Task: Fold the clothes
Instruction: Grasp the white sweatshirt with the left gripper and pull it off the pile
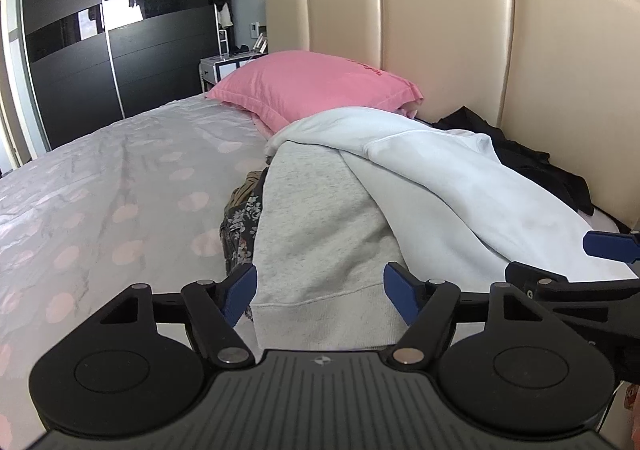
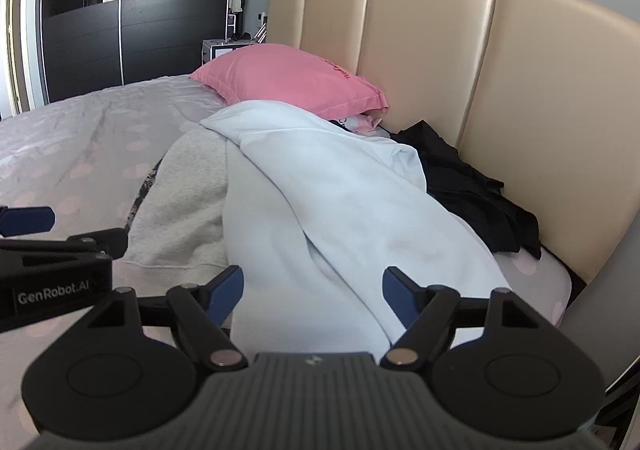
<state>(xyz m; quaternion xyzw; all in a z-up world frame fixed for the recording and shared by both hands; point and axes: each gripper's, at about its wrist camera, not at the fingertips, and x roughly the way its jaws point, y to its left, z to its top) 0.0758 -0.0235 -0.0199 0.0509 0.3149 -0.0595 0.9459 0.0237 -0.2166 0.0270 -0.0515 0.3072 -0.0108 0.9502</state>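
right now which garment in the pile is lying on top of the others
The pale blue sweatshirt: it drapes over the grey sweatshirt, which covers the floral garment. The black clothing lies beside it by the headboard.

Floral garment [image 1: 240,226]: mostly buried under the grey sweatshirt [image 1: 320,242], only an edge showing.
Black clothing [image 2: 472,186]: partly covered by the pale blue hoodie [image 2: 340,202]; kind unclear.
Pillow print [image 1: 366,68]: too small to read.
Nightstand items [image 1: 240,49]: too small to tell.
Right gripper [image 1: 592,262]: cut off at the left wrist view's right edge.
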